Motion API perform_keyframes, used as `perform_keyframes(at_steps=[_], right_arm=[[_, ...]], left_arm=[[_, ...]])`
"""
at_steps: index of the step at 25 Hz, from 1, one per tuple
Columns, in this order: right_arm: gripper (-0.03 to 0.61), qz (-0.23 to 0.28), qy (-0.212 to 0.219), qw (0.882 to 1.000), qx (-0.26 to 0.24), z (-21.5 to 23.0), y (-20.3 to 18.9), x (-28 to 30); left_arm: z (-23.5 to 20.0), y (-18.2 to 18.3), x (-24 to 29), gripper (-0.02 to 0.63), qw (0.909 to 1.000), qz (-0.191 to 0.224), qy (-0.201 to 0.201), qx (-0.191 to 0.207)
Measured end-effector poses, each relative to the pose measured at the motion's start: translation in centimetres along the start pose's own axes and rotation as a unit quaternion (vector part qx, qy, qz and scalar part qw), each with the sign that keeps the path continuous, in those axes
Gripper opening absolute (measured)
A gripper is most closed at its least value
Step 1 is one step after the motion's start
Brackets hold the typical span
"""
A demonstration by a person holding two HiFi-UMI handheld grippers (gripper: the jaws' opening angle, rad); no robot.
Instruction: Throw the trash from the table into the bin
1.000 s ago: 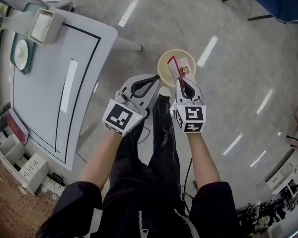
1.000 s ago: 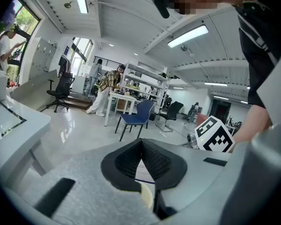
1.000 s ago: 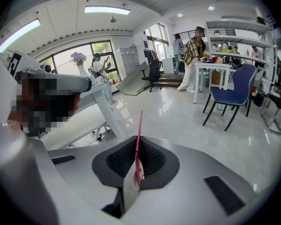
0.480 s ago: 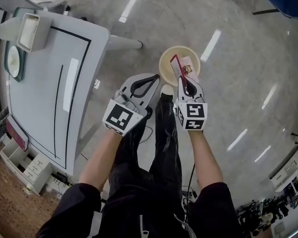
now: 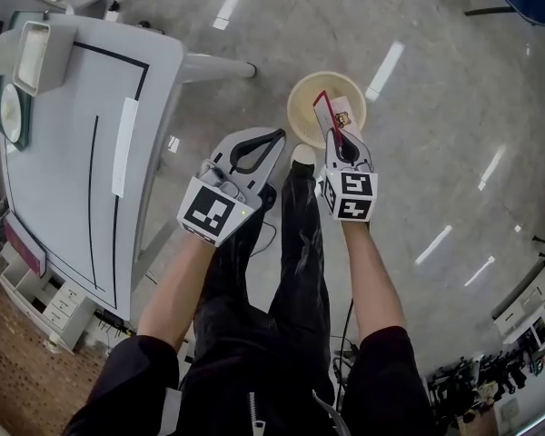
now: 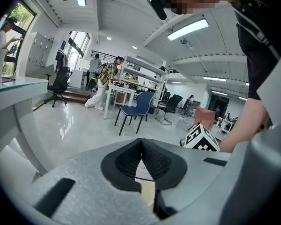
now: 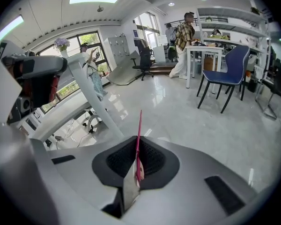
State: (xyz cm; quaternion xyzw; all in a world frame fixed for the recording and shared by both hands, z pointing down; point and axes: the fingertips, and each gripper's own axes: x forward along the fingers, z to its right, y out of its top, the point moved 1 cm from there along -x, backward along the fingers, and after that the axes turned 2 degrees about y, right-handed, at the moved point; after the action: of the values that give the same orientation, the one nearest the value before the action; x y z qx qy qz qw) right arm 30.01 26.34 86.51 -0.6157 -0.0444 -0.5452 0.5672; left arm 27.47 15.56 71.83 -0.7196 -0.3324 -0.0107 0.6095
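Big open office-type room with a shiny grey floor (image 5: 436,80), desks, a blue chair (image 7: 222,76) and a few people milling around at the back. The white tabletop (image 5: 64,171) with black lines on it is off to the person's left. There's a pale rectangular tub (image 5: 32,53) sitting at its far corner, and that's about all I can make out on it.

The person is standing right at a round cream bin (image 5: 297,125) on the floor, just past the toe of their shoe (image 5: 302,155). The right gripper (image 5: 338,139) is tipped down over it, with its fingers (image 7: 117,163) pinched tight on a wrapper (image 5: 331,114). It's a flat white one with a red edge and a little cartoon print. The wrapper sticks out past the tips and hangs directly above the bin's mouth, not in it yet.

The left gripper (image 5: 275,139) is beside the right one, a bit nearer the tabletop and aimed roughly toward the bin. Its fingers (image 6: 124,163) are closed tip to tip, and I can't see them holding anything. Something pale shows through the gap behind the tips, but I can't tell what it is.
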Motion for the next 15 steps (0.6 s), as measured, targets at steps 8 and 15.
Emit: perform_keyframes(at_steps=[8, 15], right_arm=[[0.017, 0.007, -0.004, 1.000, 0.002, 0.4, -1.0, 0.8], [0.018, 0.006, 0.005, 1.000, 0.005, 0.4, -1.3, 0.8]], left_arm=[[-0.3, -0.6, -0.5, 0.008, 1.0000, -0.002, 0.000, -0.008], [-0.6, -1.1, -0.9, 0.008, 1.0000, -0.005, -0.002, -0.006]])
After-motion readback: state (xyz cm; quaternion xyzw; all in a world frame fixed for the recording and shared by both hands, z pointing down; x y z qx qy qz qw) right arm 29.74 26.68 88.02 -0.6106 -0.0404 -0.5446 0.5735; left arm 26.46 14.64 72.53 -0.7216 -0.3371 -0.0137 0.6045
